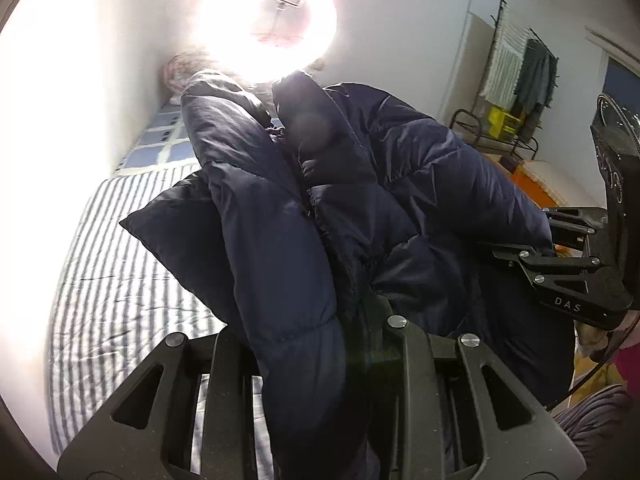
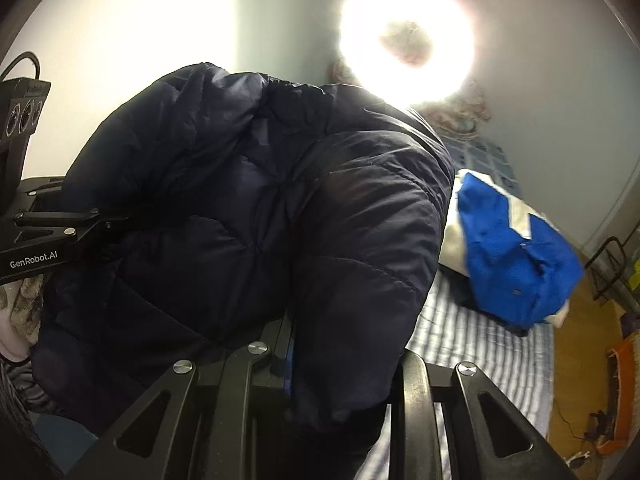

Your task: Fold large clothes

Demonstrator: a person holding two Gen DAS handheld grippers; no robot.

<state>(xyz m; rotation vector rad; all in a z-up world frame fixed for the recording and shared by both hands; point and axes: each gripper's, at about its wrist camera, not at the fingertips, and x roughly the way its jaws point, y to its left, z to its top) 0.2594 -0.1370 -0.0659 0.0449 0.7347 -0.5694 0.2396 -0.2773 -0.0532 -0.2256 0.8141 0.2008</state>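
Navy jacket (image 1: 280, 220) hangs above the striped bed (image 1: 120, 260), both grippers' jaws clamped on it, raised for folding.

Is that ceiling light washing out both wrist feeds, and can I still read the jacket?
Left wrist view: the ring light blows out the top and the left wall, and a faint flare spot sits on the dark puffer jacket, whose quilting stays readable. Right wrist view: the same glare sits upper right, the jacket is underexposed, and the blue garment looks slightly motion-blurred.

Both hand-held grippers (image 1: 320, 344) (image 2: 340, 364) raised, clamped.
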